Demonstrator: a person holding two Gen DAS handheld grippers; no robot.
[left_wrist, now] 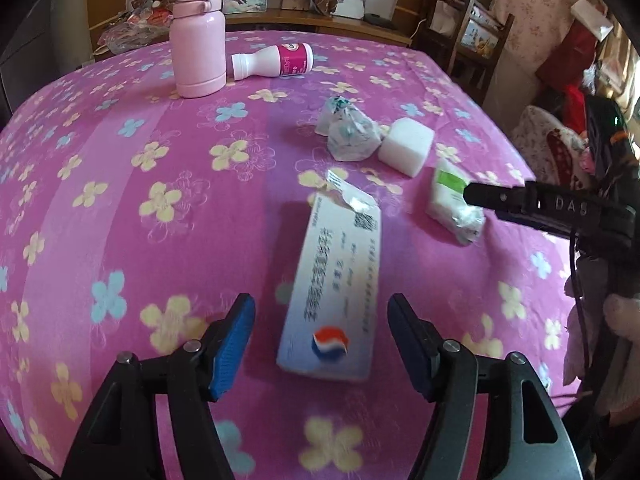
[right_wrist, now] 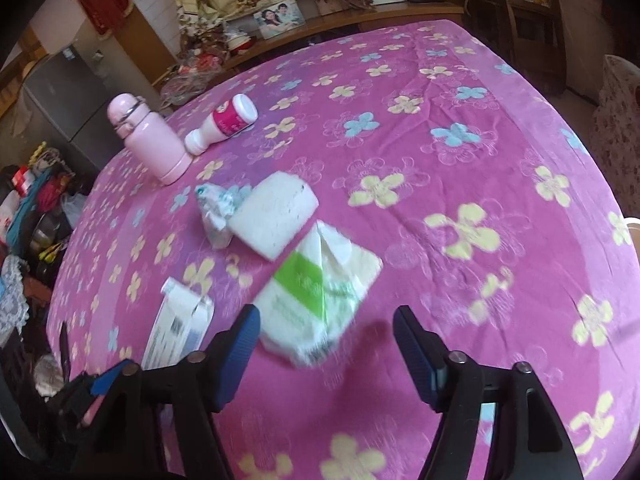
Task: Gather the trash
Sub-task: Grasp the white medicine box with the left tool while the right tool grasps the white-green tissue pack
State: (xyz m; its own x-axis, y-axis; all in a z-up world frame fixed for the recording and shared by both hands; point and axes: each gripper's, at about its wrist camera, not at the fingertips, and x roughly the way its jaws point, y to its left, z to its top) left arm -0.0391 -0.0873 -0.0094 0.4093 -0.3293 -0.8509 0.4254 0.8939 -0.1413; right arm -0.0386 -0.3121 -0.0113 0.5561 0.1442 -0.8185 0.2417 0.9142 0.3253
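Observation:
A white printed carton lies flat on the pink flowered tablecloth. My left gripper hangs over its near end, open, the blue pads clear of it on both sides. A tissue pack with a green label lies between the fingers of my right gripper, which is open too, pads not touching it. Beyond them sit a crumpled white and green wrapper and a white foam block. In the right wrist view the carton shows at the lower left.
A pink flask stands at the far side, with a small white and pink bottle lying beside it. Wooden shelves, framed photos and piled clothes ring the table. A gloved hand holds the right gripper.

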